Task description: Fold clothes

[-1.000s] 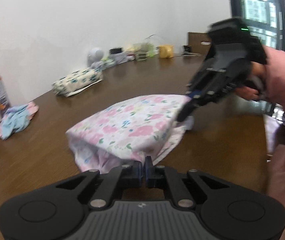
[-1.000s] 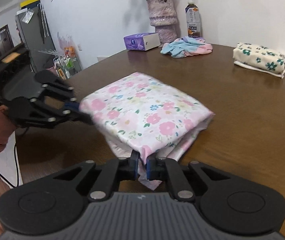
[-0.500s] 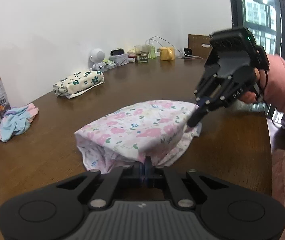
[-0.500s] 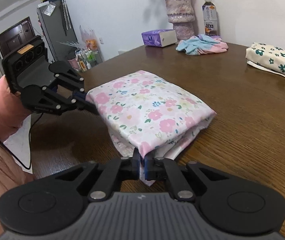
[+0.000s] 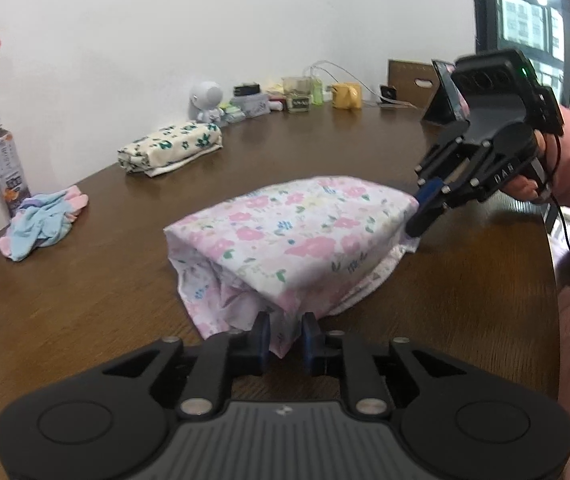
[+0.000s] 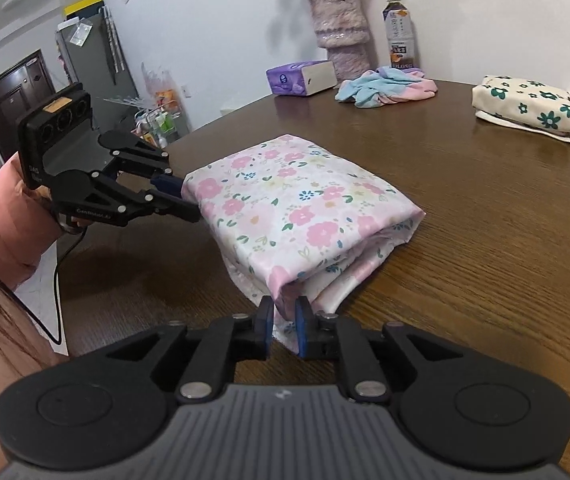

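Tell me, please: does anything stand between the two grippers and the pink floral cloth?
Nothing visible does. A corner of the pink floral cloth lies between the parted jaws of the left gripper, another between those of the right gripper; both have just been opening.

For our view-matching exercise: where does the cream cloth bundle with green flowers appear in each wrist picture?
Left wrist view: cream floral bundle sits upper left of centre, near the wall.
Right wrist view: the same bundle lies far right, at the table's far side.
Shared landmark: the pink floral folded cloth in the middle.
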